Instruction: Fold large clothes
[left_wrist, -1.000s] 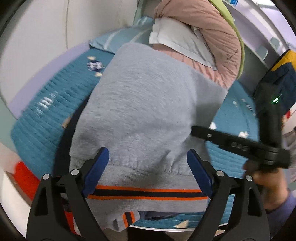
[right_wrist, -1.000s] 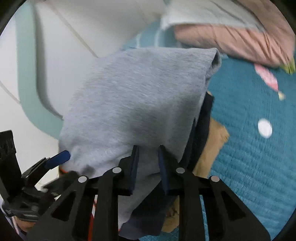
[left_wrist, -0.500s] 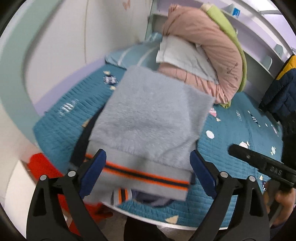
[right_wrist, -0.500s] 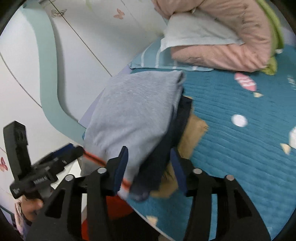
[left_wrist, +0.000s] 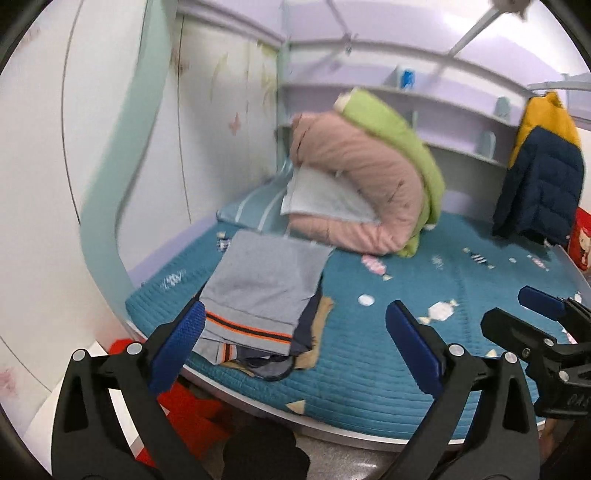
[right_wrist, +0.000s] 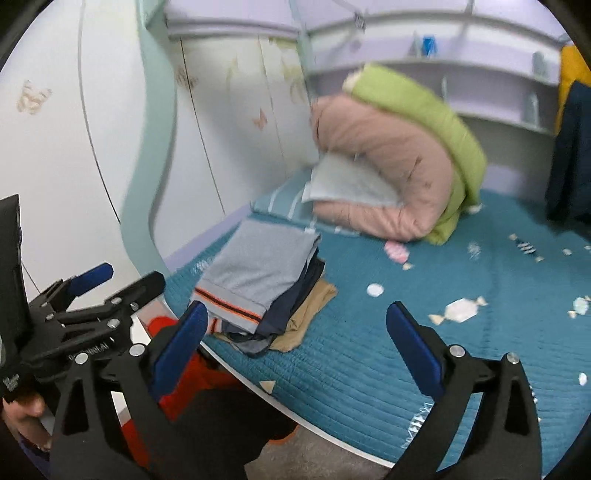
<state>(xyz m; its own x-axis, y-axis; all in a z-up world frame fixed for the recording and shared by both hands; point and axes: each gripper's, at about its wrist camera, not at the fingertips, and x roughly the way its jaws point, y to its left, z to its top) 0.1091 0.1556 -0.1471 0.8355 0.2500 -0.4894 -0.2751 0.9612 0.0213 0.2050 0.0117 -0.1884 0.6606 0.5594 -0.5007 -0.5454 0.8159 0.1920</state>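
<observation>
Both cameras sit back from the bed (left_wrist: 354, 373), off its near edge, each looking forward and somewhat downward between its own two fingers. The left view stands left of the right one: it catches the right gripper (left_wrist: 532, 317) at its right margin, and the right view catches the left gripper (right_wrist: 110, 284) at its left margin. Both face the headboard end and share the clothes stack (left_wrist: 258, 291) (right_wrist: 258, 280), the rolled quilt (left_wrist: 369, 177) (right_wrist: 391, 166), the wardrobe (left_wrist: 110, 147) and the shelves (right_wrist: 480, 85).
</observation>
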